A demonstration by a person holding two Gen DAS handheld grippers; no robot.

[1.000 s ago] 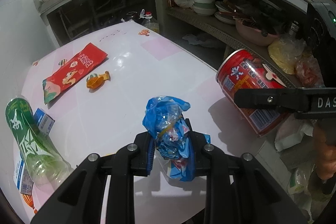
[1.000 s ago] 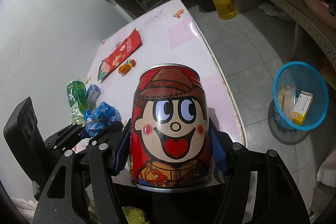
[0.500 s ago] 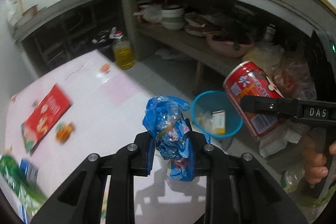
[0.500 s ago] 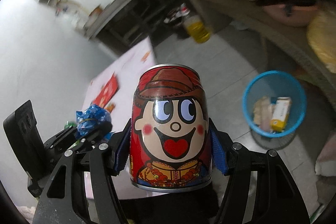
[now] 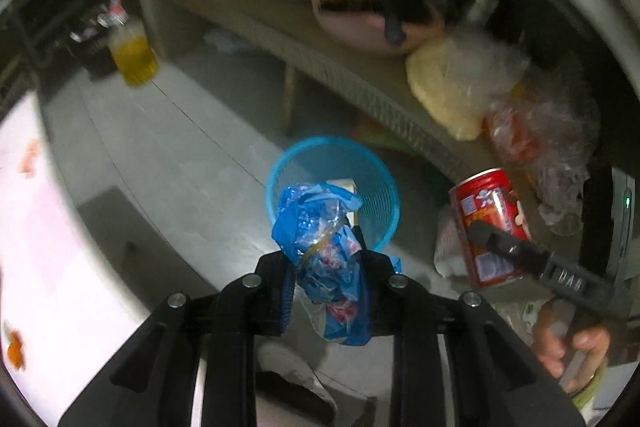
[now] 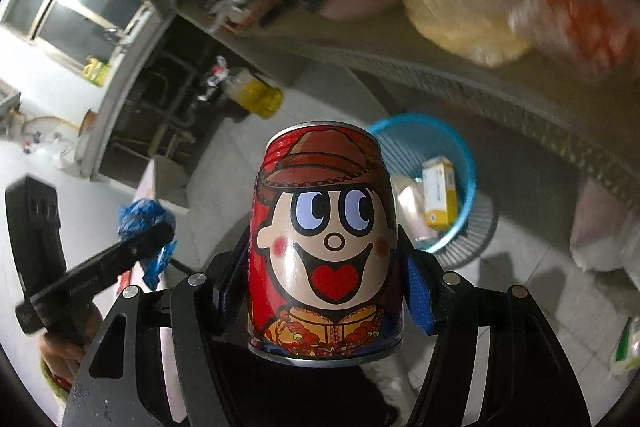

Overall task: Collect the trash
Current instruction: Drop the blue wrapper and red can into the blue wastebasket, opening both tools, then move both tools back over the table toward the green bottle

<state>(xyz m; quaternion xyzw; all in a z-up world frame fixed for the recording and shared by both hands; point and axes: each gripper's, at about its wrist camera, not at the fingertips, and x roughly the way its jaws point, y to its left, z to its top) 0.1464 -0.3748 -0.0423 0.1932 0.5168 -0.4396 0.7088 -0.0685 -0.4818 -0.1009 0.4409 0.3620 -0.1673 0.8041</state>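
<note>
The left gripper (image 5: 326, 281) has its jaws closed tight on a crumpled blue plastic wrapper (image 5: 326, 251), which sticks up between the two black fingers and hangs a little below them. The right gripper (image 6: 324, 279) has its jaws spread wide around a red drink can (image 6: 324, 239) and pressed against both its sides, blue pads touching the metal. The can stands upright in the grip, showing a cartoon boy's face with a brown hat, big eyes and a heart-shaped tongue.

Both grippers are held in the air above a grey tiled floor (image 5: 168, 155). In the left wrist view, a blue mesh trash basket (image 5: 376, 187) sits on the floor directly beyond the wrapper, and the can appears to the right of the basket, tilted. In the right wrist view, the basket lies just behind and to the right of the can, and it holds a yellow and white carton (image 6: 438, 193) and some pale wrappers.

A bottle of yellow oil (image 5: 132, 57) stands on the floor farther off, near dark shelving. A long low shelf (image 5: 360, 83) runs behind the basket, carrying a pink bowl (image 5: 360, 27) and plastic bags, blurred. A corner of a pale pink bench (image 5: 36, 235) shows at the left edge of the left wrist view.
</note>
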